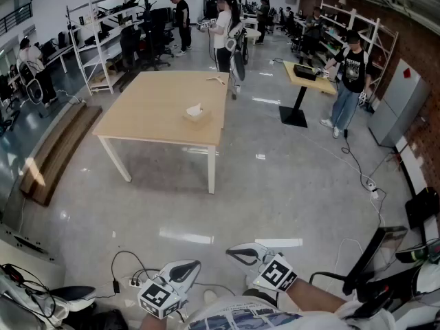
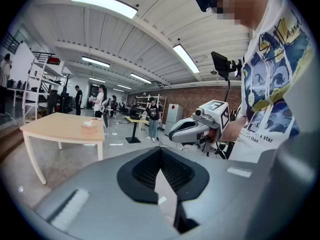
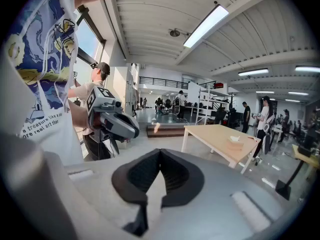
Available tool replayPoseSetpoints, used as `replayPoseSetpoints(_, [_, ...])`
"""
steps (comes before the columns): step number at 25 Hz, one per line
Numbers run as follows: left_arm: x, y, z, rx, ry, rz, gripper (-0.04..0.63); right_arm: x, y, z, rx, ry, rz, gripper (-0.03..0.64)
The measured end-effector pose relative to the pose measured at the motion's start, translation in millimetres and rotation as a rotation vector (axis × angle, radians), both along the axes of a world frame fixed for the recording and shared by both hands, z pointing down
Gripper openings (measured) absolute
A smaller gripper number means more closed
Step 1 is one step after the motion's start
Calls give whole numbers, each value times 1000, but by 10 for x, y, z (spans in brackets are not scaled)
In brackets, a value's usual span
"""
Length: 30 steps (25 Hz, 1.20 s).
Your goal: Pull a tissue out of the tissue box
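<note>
The tissue box [image 1: 194, 113] sits on a light wooden table [image 1: 155, 108] far ahead across the floor, with a white tissue sticking up from it. Both grippers are held low, close to the person's body and far from the table. My left gripper [image 1: 188, 269] is shut with nothing in it, and so is my right gripper [image 1: 239, 254]. In the left gripper view the shut jaws [image 2: 160, 152] frame the distant tissue box [image 2: 90, 128] and the right gripper [image 2: 192, 130]. The right gripper view shows its shut jaws [image 3: 160, 154], the tissue box [image 3: 235, 142] and the left gripper [image 3: 116, 121].
Grey polished floor lies between me and the table. A small pedestal table [image 1: 303, 81] with a person [image 1: 349, 74] beside it stands at the back right. White shelving [image 1: 103, 40] is at the left. Cables and a power strip [image 1: 130, 280] lie near my feet, and a black chair [image 1: 371, 260] is at the lower right.
</note>
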<state>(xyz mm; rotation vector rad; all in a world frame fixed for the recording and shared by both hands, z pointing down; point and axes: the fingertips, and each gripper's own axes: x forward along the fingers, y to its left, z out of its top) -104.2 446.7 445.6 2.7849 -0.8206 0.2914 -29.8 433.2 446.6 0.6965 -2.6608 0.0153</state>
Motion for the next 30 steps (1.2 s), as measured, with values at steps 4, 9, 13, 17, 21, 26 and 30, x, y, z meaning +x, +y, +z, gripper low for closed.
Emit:
replayPoseSetpoints(4, [-95,11,3,13,1,23,2,-110,-18,14,-4,9,6,3])
replayPoseSetpoints(9, [-121,2,-51,30,19,41,2,-188,-33,10,-4,20,0,3])
replayPoseSetpoints(13, [-85,-29,20,32,-23,39,2,-160,-63,18,-13,34,-5,3])
replayPoseSetpoints(17, [-165,16,17,23,-11,33,2,-234,-6,76,-64,61,-8,3])
replayPoseSetpoints(21, [-174,34,65,12,1,43,2,-258,22,104,-81,46,12,3])
replayPoseSetpoints(26, [-348,-50,78,-6,35,21,2,-390,25,151,-100,21,43,3])
replayPoseSetpoints(30, [-295,-178,88,-4,12,-2,2,-326,-79,152,-101,22,23,3])
